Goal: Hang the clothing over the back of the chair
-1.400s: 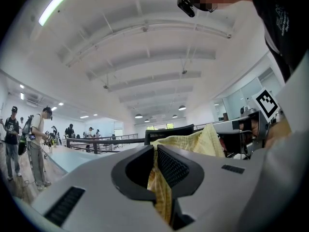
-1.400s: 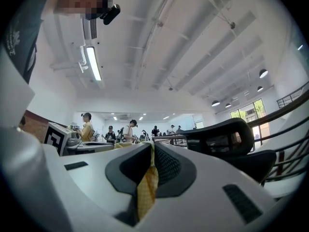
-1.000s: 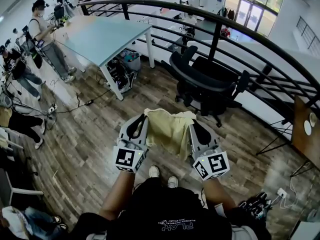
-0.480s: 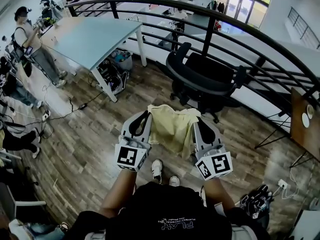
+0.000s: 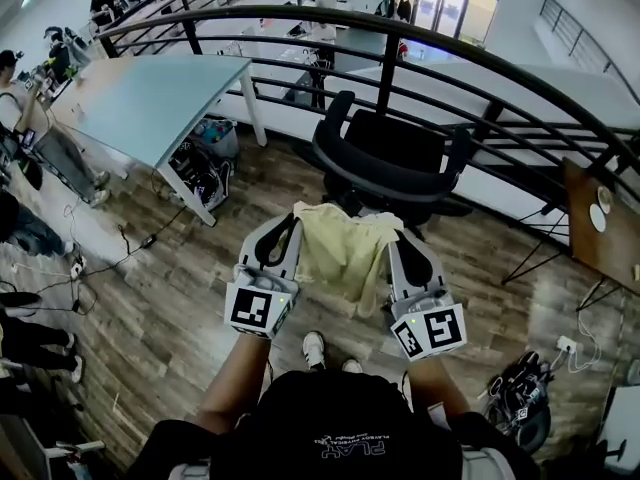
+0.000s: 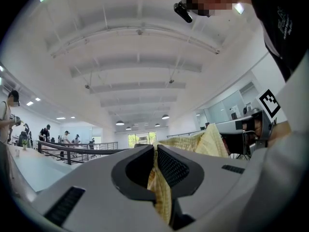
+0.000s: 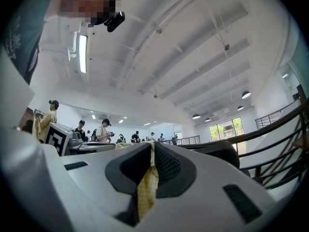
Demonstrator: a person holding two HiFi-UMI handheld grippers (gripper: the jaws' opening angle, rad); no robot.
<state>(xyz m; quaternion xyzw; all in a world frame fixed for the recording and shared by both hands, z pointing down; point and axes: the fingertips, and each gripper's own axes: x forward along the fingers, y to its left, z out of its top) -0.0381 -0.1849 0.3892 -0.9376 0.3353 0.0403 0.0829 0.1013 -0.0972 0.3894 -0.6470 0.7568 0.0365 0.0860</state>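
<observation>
Left hand-held gripper (image 5: 284, 230) and right hand-held gripper (image 5: 400, 240) are each clamped shut on an upper corner of the pale yellow garment (image 5: 345, 256). It hangs spread between them above the wood floor (image 5: 160, 298), top edge running left-right. The black office chair (image 5: 395, 148) is straight ahead just beyond the garment, backrest (image 5: 352, 183) toward the person and roughly parallel to that edge. Both grippers look equally near, so the next move is probably lift, forward and over the backrest.
</observation>
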